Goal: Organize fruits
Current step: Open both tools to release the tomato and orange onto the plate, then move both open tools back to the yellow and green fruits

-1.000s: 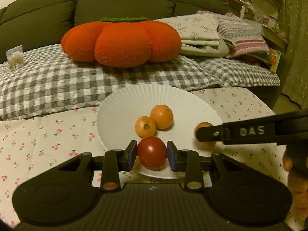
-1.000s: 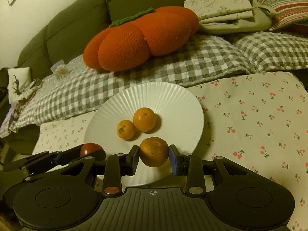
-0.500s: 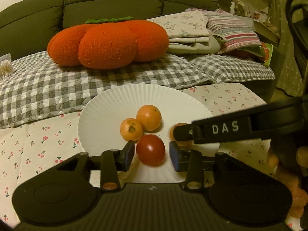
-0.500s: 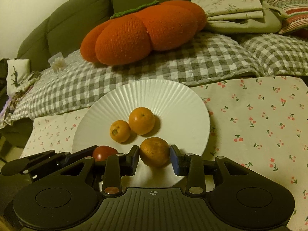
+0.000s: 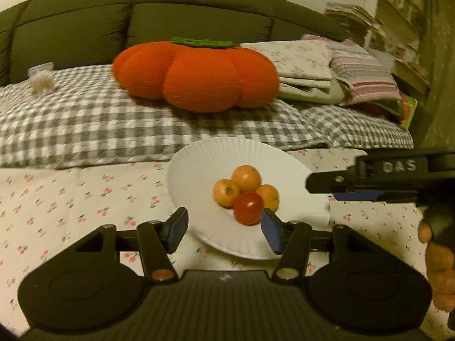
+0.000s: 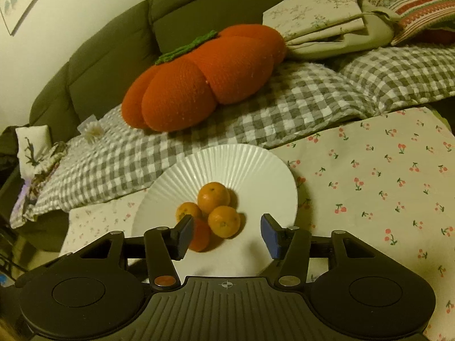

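Sitting clustered near the middle of the round white ribbed paper plate [image 5: 199,167]: three small orange mandarins with dimpled skin [image 5: 246,178], plus one smooth glossy red tomato [image 5: 248,208] on the cluster's near side, all touching each other. Right wrist view shows the same pile, mandarins [image 6: 213,197] clear, tomato [image 6: 200,237] partly hidden behind the left pad.

Plate [image 6: 239,162] lies on the worktop under a cream cherry-print cloth [image 5: 71,196], at the far edge where it meets the sofa.

Left claw [image 5: 224,230]: spread wide, holding nothing. Blue flat pads on black plastic fingers [image 5: 176,228]; right pad sits just beside the tomato, can't tell if touching. Claw roughly level, aimed at the near rim of the plate.

Right claw [image 6: 227,234]: also spread wide, holding nothing. It is over the near half of the plate, tilted down, with the nearest mandarin between the pads but clear of both. In the left wrist view it comes in from the right as a black bar marked "DAS" [image 5: 369,179], the tip over the plate's right rim, with fingers of the person's right hand [image 5: 438,261] gripping below.

Behind: dark olive upholstered sofa [image 5: 136,25], grey-white gingham blanket [image 5: 99,119], plush knitted orange pumpkin-shaped cushion with green top [image 5: 196,76], folded floral linens [image 5: 301,65].
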Tool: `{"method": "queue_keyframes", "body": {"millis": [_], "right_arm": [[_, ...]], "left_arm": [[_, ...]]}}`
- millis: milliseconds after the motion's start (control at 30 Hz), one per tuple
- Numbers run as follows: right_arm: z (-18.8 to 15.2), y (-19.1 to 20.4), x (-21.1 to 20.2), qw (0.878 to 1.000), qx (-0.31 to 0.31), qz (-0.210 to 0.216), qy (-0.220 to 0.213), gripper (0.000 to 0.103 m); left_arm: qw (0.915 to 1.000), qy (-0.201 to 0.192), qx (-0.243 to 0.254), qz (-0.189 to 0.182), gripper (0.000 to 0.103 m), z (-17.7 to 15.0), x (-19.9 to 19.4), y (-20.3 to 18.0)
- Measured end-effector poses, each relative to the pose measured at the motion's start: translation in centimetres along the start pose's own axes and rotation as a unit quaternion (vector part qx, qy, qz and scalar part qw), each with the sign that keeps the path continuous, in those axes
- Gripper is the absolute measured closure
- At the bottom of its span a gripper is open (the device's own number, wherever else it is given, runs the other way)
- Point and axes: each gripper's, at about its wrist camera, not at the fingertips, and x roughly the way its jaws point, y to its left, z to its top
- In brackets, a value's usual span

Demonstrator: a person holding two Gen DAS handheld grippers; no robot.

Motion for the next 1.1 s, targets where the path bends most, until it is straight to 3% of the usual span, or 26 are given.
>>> {"method": "queue_keyframes", "body": {"millis": [300,433,633,800,1100], "right_arm": [[-1.8,1.7,-2.3,1.0,-0.003,0.01,0.017,0.043],[-3.2,3.0,-3.7,0.999,-0.028,0.006,0.019,0.036],[-4.2,4.4,-6.2,0.999,-0.028,0.019,0.008,0.023],[-6.0,5.6,-7.8,0.999,-0.05,0.015,0.007,0.02],[-8.1,6.4,-10.2,0.998,-0.066,0.003,-0.004,0.009]], "left_arm": [[0.9987,0.014,-0.04,0.028,0.036,-1.2,-3.4,1.4],[0.9981,0.027,-0.034,0.043,0.032,-2.0,-4.7,1.3],[0.9974,0.024,-0.035,0.059,0.018,-3.2,-7.4,1.3],[0.9962,0.024,-0.038,0.074,0.007,-4.2,-8.9,1.1],[0.9965,0.024,-0.038,0.071,0.002,-5.4,-10.7,0.4]]}}
